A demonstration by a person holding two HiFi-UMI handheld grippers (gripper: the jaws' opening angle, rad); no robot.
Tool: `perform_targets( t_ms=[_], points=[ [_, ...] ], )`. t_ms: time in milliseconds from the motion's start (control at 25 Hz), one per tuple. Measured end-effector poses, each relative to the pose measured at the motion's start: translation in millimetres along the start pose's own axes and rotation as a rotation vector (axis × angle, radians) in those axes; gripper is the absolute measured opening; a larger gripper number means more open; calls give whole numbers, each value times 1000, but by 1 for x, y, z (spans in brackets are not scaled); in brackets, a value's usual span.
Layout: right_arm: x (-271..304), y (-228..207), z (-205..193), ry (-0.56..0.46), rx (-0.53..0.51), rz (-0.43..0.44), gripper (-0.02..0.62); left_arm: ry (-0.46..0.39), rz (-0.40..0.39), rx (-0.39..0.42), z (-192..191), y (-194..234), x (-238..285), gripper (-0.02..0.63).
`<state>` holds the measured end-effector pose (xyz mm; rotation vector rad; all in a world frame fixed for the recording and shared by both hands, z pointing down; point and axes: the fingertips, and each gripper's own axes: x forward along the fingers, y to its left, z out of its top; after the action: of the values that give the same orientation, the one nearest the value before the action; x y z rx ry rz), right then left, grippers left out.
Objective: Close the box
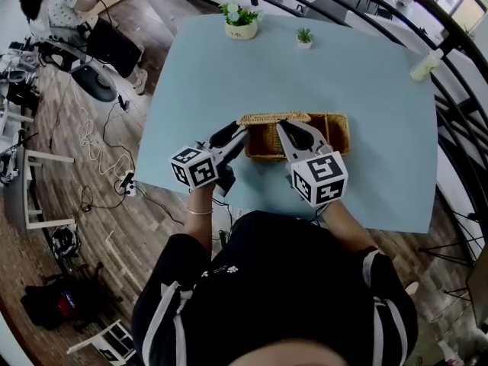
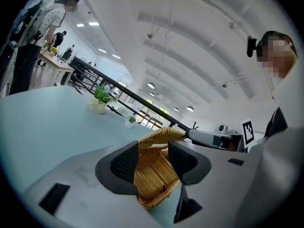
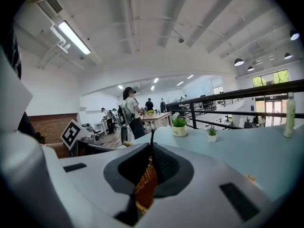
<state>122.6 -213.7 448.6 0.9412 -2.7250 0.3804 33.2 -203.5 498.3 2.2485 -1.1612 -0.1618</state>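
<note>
Two grippers reach out from my body over the near edge of the pale blue table [image 1: 366,75], both aimed away from me and tipped slightly down, their noses converging on the left half of the wicker box [image 1: 335,132]. The box sits on the table close to that near edge, roughly in the middle, with its long side running left to right. Its lid [image 1: 271,117] shows as a lighter woven strip along the far rim of the left half. My left forearm [image 1: 200,204] comes up from below with a thin bangle at the wrist. It angles the left gripper [image 1: 241,137] toward the far right, so the tips arrive at the box's left end. In the left gripper view those jaws stand wide apart. The woven corner of the box shows through the gap and neither pad presses on it. My right forearm [image 1: 347,221] sits nearer my body's right side and swings the right gripper [image 1: 283,128] toward the far left. Its tips meet the lid's right end. In the right gripper view the jaws are drawn together at the tips, pinching the lid's edge, with wicker showing between the pads lower down. A potted plant [image 1: 241,20] stands well apart at the table's far side.
</note>
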Motion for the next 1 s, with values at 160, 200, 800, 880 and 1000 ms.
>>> perform_targets(
  t_ms=[160,200,800,880,1000],
  points=[
    [-3,4,-7,17,-9,33,20,-22,27,-13,-5,-4,-2,176],
    [-4,5,-9,21,-8,40,20,-25,31,-16,-6,-5,-3,176],
    [-11,10,-26,56,33,3,20,44,12,-19,-16,-9,-9,176],
    [-12,11,-29,62,42,-5,20,59,9,-19,-19,-9,-9,176],
    [-13,11,-33,68,52,-18,20,73,5,-28,-23,-10,-10,176]
  ],
)
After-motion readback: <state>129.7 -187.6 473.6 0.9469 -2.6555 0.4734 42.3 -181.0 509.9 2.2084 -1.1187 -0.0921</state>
